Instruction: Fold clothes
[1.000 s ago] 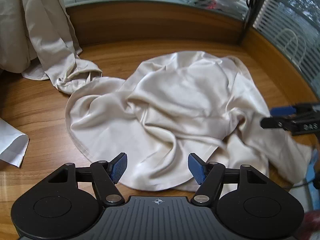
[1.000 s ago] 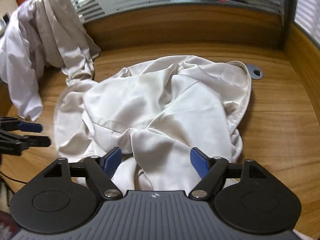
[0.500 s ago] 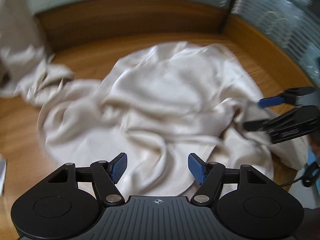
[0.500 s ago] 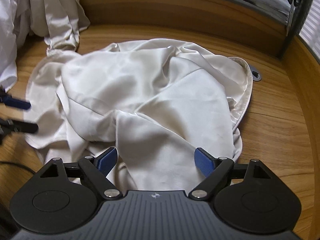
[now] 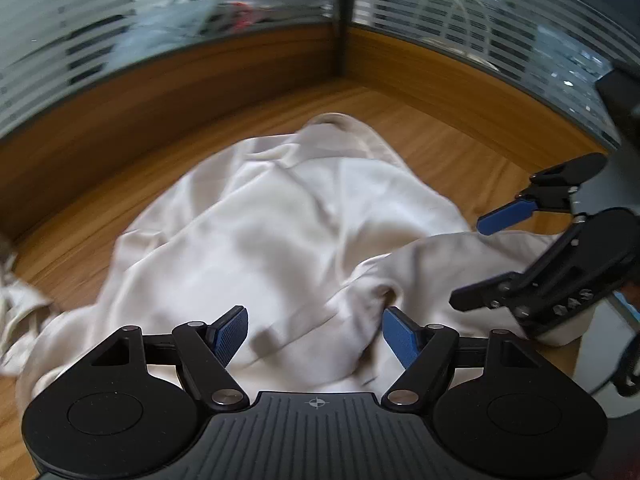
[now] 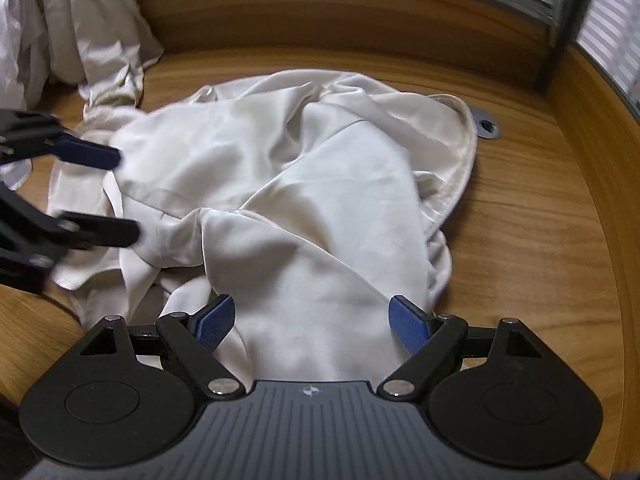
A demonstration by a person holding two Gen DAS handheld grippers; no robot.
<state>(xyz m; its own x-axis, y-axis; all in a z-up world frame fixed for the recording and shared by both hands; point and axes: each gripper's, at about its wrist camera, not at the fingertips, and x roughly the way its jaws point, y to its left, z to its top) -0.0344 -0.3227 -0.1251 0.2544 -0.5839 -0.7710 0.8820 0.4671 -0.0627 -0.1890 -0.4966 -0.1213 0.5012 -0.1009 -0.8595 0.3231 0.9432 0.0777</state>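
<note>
Hovering both tongs over a crumpled cream satin garment (image 6: 304, 184) mid-frame on the wooden desk (image 6: 532, 232).

Left gripper (image 5: 314, 334) is spreading its jaws wider, cloth underneath but not pinched; right gripper (image 6: 312, 322) gapes wide, nothing held. More pale clothes (image 6: 68, 28) heaped upper left.

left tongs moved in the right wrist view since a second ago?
Yes. The left tongs moved rightward, from over bare desk onto the cream garment.
</note>
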